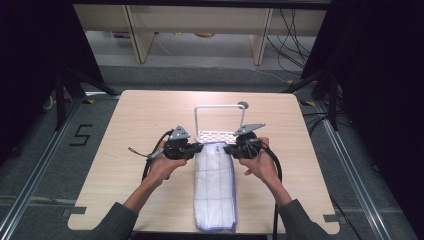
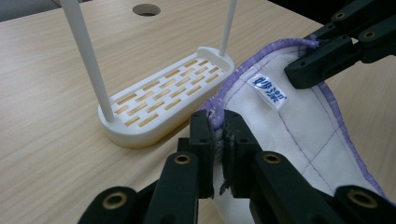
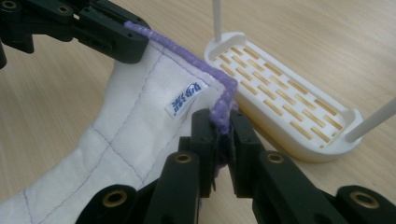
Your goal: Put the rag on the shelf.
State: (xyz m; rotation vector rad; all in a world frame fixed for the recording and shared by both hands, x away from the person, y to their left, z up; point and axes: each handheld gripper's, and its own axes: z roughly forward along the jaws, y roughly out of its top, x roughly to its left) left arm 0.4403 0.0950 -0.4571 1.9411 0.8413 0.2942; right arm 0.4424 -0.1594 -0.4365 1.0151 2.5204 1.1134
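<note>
You have the folded white cloth [image 1: 216,187] with purple stitched edging lying lengthwise on the bench [image 1: 135,125], its near end at the bench's near edge and its far end lifted between your two hands. Your left gripper [image 1: 198,148] is clamped on the far left corner of the cloth, jaws pinching the purple hem, and your right gripper [image 1: 228,149] is clamped on the far right corner the same way. The small blue-lettered label [image 2: 270,90] sits on the cloth between the two grips. Just beyond the held edge stands the white slotted rack [image 1: 218,134] with its tall wire frame, close to the cloth.
</note>
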